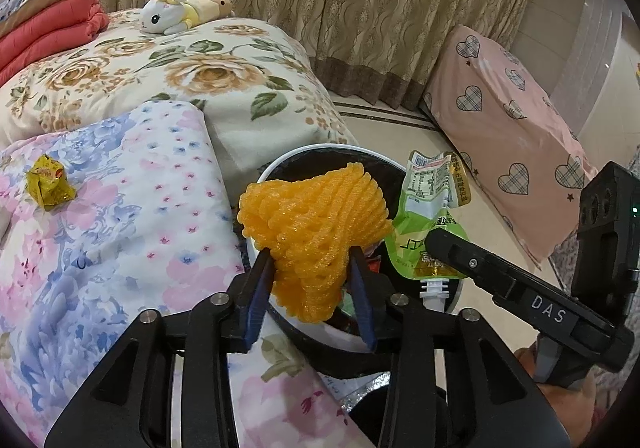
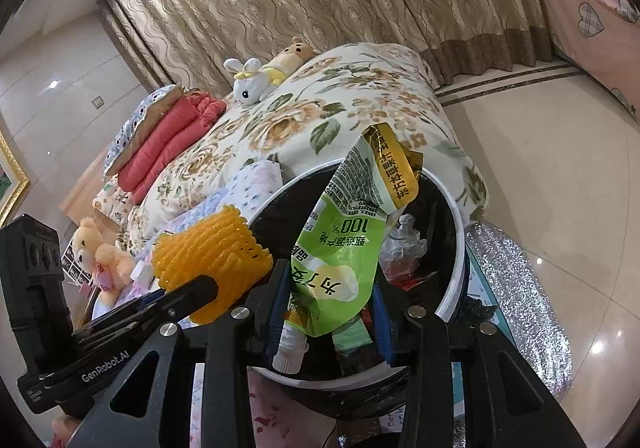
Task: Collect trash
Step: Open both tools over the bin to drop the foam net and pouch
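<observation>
Bedside floor, white-rimmed trash bin (image 1: pixel 276 167) at lower centre.
Left hand-held gripper (image 1: pixel 312 268) clamps orange foam net (image 1: pixel 316 215); right hand-held gripper (image 2: pixel 332 300) clamps green pouch (image 2: pixel 340 248) over it.

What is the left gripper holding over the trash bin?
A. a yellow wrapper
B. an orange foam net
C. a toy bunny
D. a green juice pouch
B: the left gripper has its fingers shut on the orange foam net, above the trash bin.
</observation>
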### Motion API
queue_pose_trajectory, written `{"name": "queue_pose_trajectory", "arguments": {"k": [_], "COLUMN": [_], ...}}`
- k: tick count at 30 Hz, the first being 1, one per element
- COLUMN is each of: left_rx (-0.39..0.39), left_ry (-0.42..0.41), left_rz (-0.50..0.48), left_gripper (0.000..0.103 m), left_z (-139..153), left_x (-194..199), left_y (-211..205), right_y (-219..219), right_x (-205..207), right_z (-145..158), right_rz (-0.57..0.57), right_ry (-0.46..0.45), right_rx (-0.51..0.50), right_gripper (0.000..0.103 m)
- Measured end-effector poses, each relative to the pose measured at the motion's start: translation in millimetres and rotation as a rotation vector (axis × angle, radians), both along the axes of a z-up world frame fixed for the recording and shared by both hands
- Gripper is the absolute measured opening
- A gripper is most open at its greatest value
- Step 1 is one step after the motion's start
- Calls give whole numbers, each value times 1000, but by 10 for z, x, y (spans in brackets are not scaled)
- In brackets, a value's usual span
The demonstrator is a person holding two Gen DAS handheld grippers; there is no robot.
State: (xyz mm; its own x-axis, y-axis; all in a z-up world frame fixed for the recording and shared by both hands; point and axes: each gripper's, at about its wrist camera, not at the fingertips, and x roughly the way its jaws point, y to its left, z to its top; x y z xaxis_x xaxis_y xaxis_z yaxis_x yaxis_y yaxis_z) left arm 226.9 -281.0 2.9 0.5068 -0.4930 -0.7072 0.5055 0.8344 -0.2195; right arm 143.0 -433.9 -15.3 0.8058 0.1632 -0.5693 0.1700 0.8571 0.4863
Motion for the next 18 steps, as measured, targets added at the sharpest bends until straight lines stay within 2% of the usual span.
{"name": "queue_pose_trajectory", "arguments": {"k": [5,7,12,16,18], "left_rx": [-1,-6,-14,-18,-28], "left_ry": [10,13,16,11,18], "left_rz": [4,7,13,29,46], "left_gripper": [58,63,64,64,64], "left_z": [-14,-25,-38,-42,-59], "left_x": [11,6,-32,-79,-102], "left_y": [2,30,98,212,312], "right_y": [-48,-38,-15,27,64], "right_x": [17,-2,-46,-105,-130], "right_z": [-22,-16,2,21,29], "right_rz": [-15,-19,-26,-33,-33], "right_ry": [15,14,7,-4,-9], "right_rx": [29,29,31,26,27], "right_gripper": [45,55,61,71,73]}}
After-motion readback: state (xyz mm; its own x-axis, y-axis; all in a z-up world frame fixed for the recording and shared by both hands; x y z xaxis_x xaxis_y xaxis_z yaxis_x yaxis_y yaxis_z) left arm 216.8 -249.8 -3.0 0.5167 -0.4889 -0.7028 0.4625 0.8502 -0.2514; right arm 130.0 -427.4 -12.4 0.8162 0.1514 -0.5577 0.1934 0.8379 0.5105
